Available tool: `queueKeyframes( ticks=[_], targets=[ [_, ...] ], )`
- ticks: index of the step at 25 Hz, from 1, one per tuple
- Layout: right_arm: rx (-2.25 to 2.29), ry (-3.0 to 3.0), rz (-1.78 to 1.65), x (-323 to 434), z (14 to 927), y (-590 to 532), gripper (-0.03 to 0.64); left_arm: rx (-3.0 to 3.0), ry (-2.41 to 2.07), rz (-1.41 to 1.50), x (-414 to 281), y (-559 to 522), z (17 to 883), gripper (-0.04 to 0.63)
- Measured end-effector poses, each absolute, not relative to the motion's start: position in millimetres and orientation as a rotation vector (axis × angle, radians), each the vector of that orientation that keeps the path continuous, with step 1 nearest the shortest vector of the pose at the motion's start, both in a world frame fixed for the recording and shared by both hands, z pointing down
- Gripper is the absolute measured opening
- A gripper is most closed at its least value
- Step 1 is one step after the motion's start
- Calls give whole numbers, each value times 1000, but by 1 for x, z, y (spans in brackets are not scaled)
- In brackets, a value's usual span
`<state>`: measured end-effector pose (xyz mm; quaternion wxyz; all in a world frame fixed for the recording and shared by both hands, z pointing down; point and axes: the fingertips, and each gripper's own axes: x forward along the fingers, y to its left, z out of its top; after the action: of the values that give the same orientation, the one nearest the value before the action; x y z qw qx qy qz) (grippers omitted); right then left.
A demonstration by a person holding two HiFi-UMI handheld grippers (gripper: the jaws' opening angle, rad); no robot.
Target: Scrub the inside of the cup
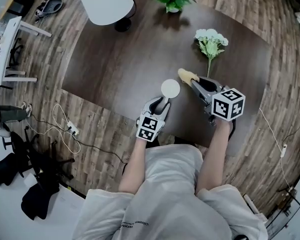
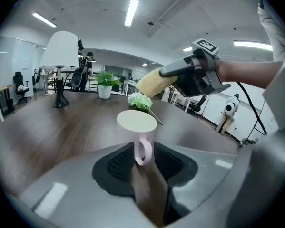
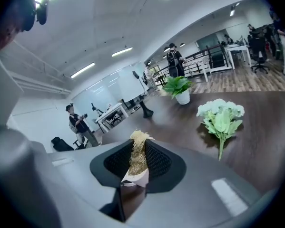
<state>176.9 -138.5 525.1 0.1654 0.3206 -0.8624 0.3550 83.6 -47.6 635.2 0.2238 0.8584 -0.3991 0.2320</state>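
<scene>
My left gripper (image 1: 162,103) sits low, close in front of my body, jaws pointing away from me and closed on the handle of the cup (image 2: 136,121), which stands upright at their tips. My right gripper (image 1: 196,83) is just to its right and a little farther out, angled toward the left one, jaws clamped on a sponge (image 3: 138,152) that sticks out past them. Both bare forearms reach forward, the right (image 1: 216,151) stretched farther than the left (image 1: 134,164). My hands seem mostly hidden behind the marker cubes.
</scene>
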Motion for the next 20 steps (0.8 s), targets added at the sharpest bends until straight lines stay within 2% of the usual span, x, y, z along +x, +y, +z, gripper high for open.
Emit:
queueKeyframes(
  ticks=[4, 6, 7, 14, 20],
  targets=[
    [792, -2374, 936, 147, 526, -120, 94, 2404, -1063, 674, 87, -48, 643, 124],
    [726, -2340, 907, 137, 528, -110, 94, 2422, -1059, 654, 90, -50, 642, 60],
    [698, -2322, 894, 132, 530, -106, 94, 2425, -1058, 644, 91, -51, 642, 55],
    [615, -2071, 686, 98, 572, -92, 94, 2432, -1041, 609, 85, -61, 643, 52],
    [546, -1946, 643, 86, 598, -95, 94, 2428, -1012, 594, 91, -64, 647, 52]
  ],
)
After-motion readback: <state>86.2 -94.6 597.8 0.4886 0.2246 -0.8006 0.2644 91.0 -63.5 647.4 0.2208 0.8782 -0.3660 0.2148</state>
